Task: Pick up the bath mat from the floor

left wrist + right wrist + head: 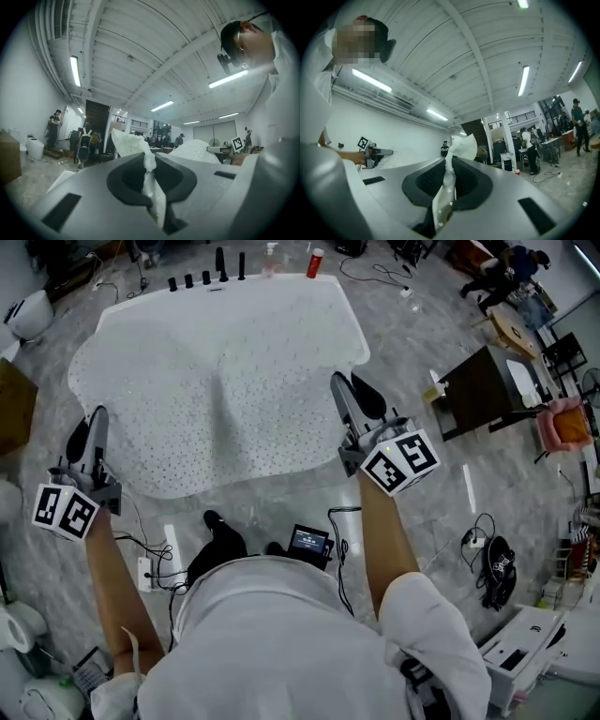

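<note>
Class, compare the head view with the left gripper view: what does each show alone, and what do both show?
Head view only: the whole bath mat in outline, and a red-capped bottle beyond it. Left gripper view only: ceiling lights, and the fold of mat pinched inside the left gripper, whose jaws are shut on it. Both: the mat and the right gripper.

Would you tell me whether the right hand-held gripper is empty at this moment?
No, the right hand-held gripper has its jaws closed on an edge of the white bath mat, which runs up between them.
</note>
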The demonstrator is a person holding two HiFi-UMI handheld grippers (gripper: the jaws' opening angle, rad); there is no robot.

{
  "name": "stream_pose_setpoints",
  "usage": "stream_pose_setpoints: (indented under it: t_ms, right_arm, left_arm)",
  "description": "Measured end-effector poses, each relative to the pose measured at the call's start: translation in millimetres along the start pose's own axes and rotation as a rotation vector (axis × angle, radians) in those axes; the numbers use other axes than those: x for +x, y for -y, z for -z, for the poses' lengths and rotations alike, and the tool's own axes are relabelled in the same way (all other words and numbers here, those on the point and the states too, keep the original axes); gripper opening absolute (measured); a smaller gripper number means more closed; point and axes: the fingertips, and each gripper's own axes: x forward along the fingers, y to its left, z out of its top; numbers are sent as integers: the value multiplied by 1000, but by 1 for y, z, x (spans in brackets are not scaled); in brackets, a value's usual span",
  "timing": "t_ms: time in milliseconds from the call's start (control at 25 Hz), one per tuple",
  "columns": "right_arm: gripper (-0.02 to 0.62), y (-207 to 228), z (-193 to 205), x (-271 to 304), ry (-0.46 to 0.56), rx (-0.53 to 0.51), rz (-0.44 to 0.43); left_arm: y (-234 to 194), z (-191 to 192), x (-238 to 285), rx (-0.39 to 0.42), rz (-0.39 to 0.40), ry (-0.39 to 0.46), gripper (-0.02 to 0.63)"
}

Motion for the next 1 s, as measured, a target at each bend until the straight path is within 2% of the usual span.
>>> stream_pose_setpoints:
  t_ms: [200, 440, 640, 800, 1000]
  right_arm:
    - [54, 1, 18, -60, 10, -4, 0]
    - [54, -17, 62, -73, -26, 20, -16]
    - [54, -12, 33, -94, 7, 22, 14]
    - [55, -33, 29, -80, 12, -31, 33]
    - [55, -50, 31, -65, -3, -21, 39]
  left_arm:
    - [58, 34, -15, 2, 5, -31, 34]
    - [72, 72, -35, -10, 17, -65, 35]
    - [96, 40, -37, 17, 35, -46, 35]
    - [76, 29, -45, 40, 35, -16, 35]
    - [61, 21, -55, 67, 30, -7, 35]
